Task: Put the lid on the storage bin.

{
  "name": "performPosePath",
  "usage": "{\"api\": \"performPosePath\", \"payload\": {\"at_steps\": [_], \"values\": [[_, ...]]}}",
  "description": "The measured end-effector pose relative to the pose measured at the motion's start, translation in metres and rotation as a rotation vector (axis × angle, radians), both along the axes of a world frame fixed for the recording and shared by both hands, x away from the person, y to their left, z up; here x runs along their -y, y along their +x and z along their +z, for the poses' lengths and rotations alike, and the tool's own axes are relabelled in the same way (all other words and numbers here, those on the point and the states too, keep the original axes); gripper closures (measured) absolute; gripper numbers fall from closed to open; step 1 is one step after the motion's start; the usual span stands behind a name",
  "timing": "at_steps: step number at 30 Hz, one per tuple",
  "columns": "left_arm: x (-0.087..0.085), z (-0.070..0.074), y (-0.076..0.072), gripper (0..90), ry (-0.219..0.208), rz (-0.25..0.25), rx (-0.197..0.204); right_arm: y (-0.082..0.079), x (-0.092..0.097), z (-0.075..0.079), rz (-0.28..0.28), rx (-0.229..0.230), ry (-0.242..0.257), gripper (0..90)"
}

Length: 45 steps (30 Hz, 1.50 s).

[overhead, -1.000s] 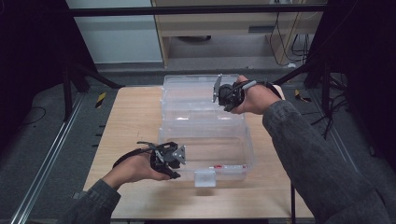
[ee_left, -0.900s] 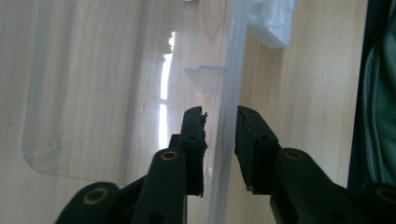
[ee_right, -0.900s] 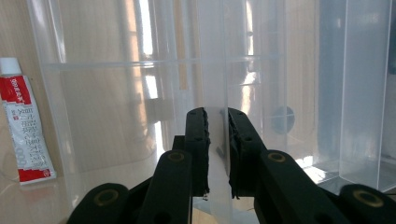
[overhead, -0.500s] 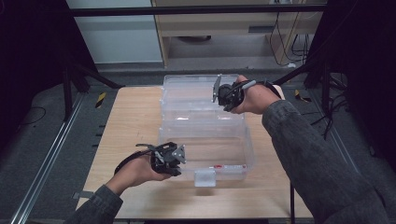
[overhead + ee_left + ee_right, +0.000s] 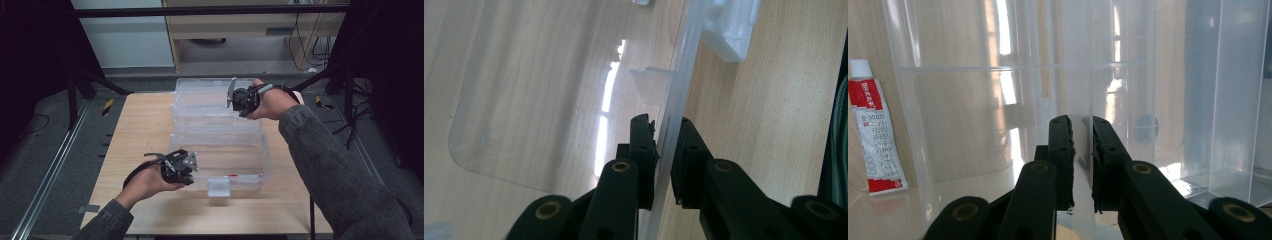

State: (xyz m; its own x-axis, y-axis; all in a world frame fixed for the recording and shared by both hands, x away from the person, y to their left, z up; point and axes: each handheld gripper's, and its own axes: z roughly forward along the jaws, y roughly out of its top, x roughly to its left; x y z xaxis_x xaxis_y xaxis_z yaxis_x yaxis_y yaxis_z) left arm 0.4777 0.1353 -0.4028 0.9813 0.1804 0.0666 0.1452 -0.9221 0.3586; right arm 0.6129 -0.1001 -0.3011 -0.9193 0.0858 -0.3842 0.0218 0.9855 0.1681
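— While the left gripper [image 5: 189, 168] pinches the near-left wall, where does the box sit?
— Clear plastic box [image 5: 220, 145] mid-table [image 5: 135, 150], long axis running 12 to 6. Left jaws clamp the thin wall [image 5: 671, 135], one inside, one outside.
— And the right gripper [image 5: 235, 96]?
— At 1 o'clock, jaws closed on a clear panel [image 5: 1080, 90] at the far end. Red-and-white tube [image 5: 873, 135] lies inside.
— Nearer hand?
— Each holds its own end; a lift likely needs both together.

Clear plastic box [image 5: 220, 135] on wooden table [image 5: 135, 130]; left gripper [image 5: 186, 169] at its near-left wall, right gripper [image 5: 235, 97] at far rim.
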Motion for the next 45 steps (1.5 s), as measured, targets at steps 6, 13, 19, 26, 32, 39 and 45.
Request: {"api": "performPosePath", "payload": {"at_steps": [6, 13, 19, 26, 32, 39, 45], "values": [[0.002, 0.000, 0.000, 80.8, 0.010, 0.009, 0.011, 0.000, -0.001, 0.000, 0.005, 0.004, -0.007, 82.2], [0.003, 0.000, -0.001, 80.5, 0.011, 0.023, 0.035, -0.002, -0.003, 0.002, 0.021, -0.001, -0.011, 84.4], [0.003, 0.000, -0.003, 80.0, 0.012, 0.038, 0.047, -0.005, -0.004, 0.003, 0.018, -0.009, -0.001, 85.8], [0.003, -0.001, -0.003, 79.8, 0.006, 0.050, 0.046, -0.012, -0.006, 0.007, 0.026, -0.011, 0.001, 86.5], [0.003, -0.002, -0.003, 79.6, 0.004, 0.057, 0.043, -0.024, -0.007, 0.010, 0.042, 0.004, 0.004, 86.6], [0.003, -0.002, -0.003, 79.5, 0.005, 0.064, 0.041, -0.037, -0.006, 0.012, 0.061, 0.020, 0.010, 86.5], [0.003, -0.002, -0.003, 79.4, 0.002, 0.068, 0.041, -0.048, -0.007, 0.012, 0.077, 0.034, 0.006, 86.4]]}}
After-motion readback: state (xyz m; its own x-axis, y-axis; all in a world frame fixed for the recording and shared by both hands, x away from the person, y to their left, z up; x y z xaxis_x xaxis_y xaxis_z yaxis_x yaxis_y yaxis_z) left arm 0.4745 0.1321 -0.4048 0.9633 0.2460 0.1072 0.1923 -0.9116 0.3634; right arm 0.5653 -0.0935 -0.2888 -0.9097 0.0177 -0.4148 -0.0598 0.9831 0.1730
